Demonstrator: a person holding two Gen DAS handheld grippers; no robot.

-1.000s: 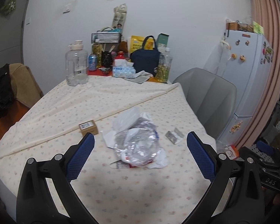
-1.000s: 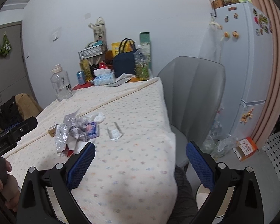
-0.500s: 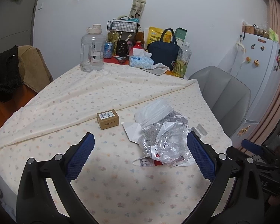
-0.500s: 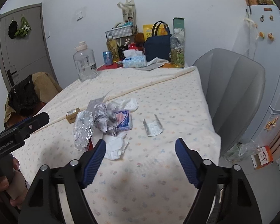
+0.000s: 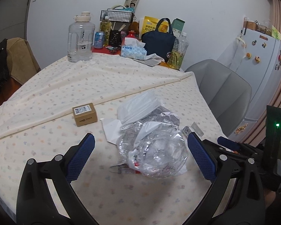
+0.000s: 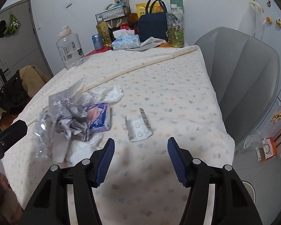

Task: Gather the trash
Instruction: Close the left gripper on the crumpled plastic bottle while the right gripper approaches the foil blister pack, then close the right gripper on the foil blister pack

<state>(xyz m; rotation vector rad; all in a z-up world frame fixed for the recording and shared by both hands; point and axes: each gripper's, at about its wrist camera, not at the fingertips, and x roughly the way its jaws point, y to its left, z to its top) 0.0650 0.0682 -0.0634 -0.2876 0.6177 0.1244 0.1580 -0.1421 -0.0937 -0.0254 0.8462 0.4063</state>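
Note:
A heap of trash lies on the flowered tablecloth: a crushed clear plastic bottle (image 5: 155,150), white bags and tissues (image 5: 138,106), crumpled foil. In the right wrist view the heap (image 6: 73,116) lies left, with a blue-and-white packet (image 6: 99,118). An empty pill blister (image 6: 138,129) lies apart to its right. A small brown box (image 5: 84,114) sits left of the heap. My left gripper (image 5: 140,150) is open, its pads on either side of the crushed bottle, just short of it. My right gripper (image 6: 140,148) is open and empty, just short of the blister.
A large water jug (image 5: 81,38), soda can (image 5: 99,39), tissue box (image 5: 134,50), navy bag (image 5: 159,39) and bottles stand at the table's far end. A grey chair (image 6: 239,78) stands right of the table. A fridge (image 5: 262,69) is beyond. Litter lies on the floor (image 6: 266,150).
Both grippers have moved closer to the table and the trash. The right gripper's jaws have narrowed but stay open. The left gripper now brackets the crushed bottle.

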